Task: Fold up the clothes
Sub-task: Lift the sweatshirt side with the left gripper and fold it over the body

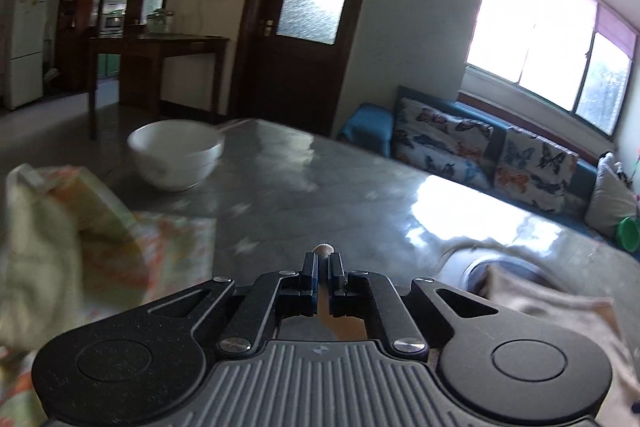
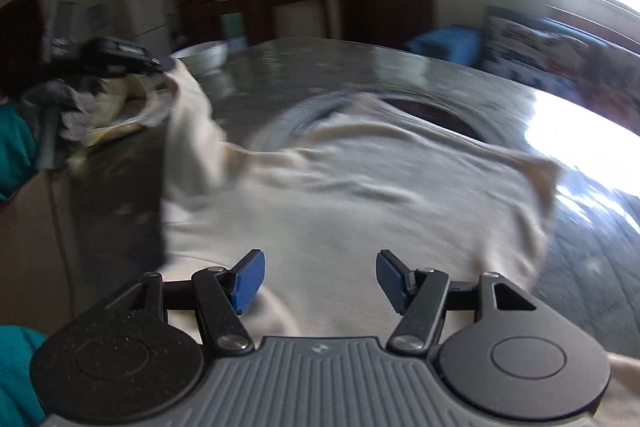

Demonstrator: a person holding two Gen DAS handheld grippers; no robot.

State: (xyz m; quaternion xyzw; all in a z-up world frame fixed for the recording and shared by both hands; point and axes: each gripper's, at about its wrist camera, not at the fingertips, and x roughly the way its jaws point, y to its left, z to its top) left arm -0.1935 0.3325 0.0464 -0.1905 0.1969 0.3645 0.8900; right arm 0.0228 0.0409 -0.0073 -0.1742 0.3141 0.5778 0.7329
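Note:
A beige garment (image 2: 360, 195) lies spread on the grey table (image 2: 360, 67), partly over a round opening (image 2: 432, 111). My right gripper (image 2: 320, 279) is open just above its near part, empty. My left gripper (image 2: 156, 63) shows at the upper left of the right wrist view, shut on a corner of the beige garment and lifting it. In the left wrist view my left gripper (image 1: 323, 259) has its jaws closed with a bit of beige cloth (image 1: 323, 249) pinched at the tips; the garment (image 1: 560, 311) shows at lower right.
A white bowl (image 1: 176, 155) stands at the table's far left. A pile of floral and pale cloth (image 1: 72, 235) lies left of my left gripper. A sofa with butterfly cushions (image 1: 480, 151) runs along the window wall beyond the table.

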